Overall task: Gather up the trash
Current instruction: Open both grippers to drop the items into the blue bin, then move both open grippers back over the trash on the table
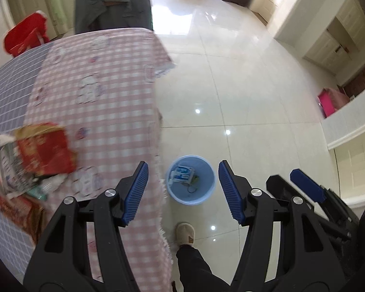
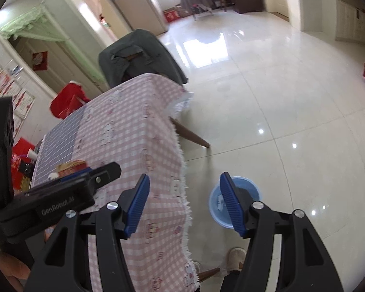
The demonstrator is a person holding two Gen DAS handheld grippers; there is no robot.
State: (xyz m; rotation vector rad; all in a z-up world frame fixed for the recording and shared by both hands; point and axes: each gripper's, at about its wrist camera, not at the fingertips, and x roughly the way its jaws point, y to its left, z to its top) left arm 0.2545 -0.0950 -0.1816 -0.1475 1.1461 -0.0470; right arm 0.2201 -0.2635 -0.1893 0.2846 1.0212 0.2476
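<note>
Left tool (image 1: 183, 192), left wrist view: released, jaws spread wide, nothing between them, hanging over the bench (image 1: 102, 92) edge above the blue bin (image 1: 175, 194) on the floor. One blue-and-white packet (image 1: 182, 175) already lies in the bin. Remaining trash, a heap of crumpled wrappers (image 1: 36, 155) with a red one on top, sits on the bench well to the left of the tool. Judged light, thin, soft and crackly, possibly slippery; best pinched at a raised fold or free edge, not pressed flat.

Right tool (image 2: 184, 202), right wrist view: likewise released and empty, over the bench corner with the bin just beyond. Wrappers are mostly hidden behind the left tool's body.
</note>
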